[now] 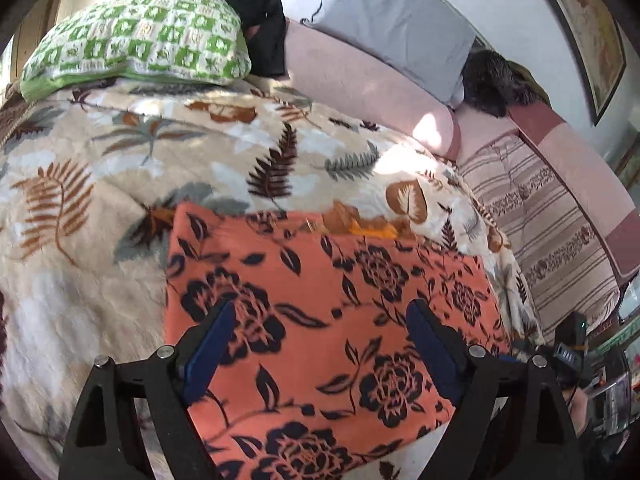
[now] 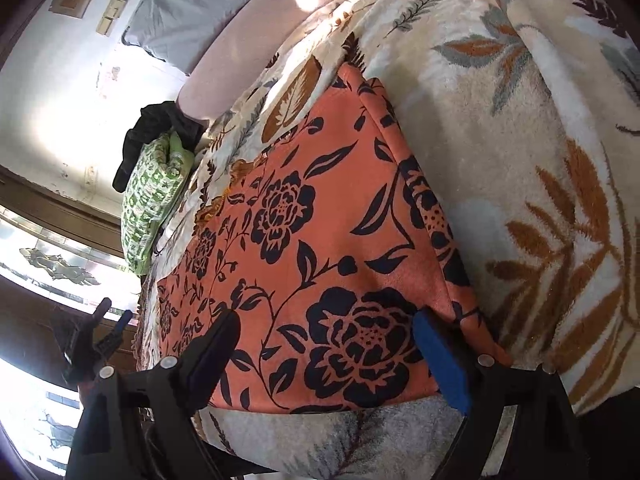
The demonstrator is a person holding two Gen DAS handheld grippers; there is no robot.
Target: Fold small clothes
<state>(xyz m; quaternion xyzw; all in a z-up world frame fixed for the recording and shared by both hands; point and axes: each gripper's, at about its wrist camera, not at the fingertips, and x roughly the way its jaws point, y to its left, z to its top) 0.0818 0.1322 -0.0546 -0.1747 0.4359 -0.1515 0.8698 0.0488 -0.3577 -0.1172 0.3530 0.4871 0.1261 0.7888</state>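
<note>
Orange flowered cloth (image 1: 320, 320) lies flat on the leaf-patterned blanket (image 1: 120, 168), below the left gripper (image 1: 320, 344), whose fingers stand apart, holding nothing. Right wrist view: the right gripper (image 2: 326, 354) hovers over the cloth's (image 2: 320, 240) near edge, fingers spread wide and empty

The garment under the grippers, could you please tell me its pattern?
Orange garment with black flowers and leaves, clearest in the right wrist view.

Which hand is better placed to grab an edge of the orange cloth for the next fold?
Probably the right. Its open tongs hang over the near edge and corner of the orange floral cloth. The left tongs, also open, hover over the cloth's middle, away from any edge.
</note>
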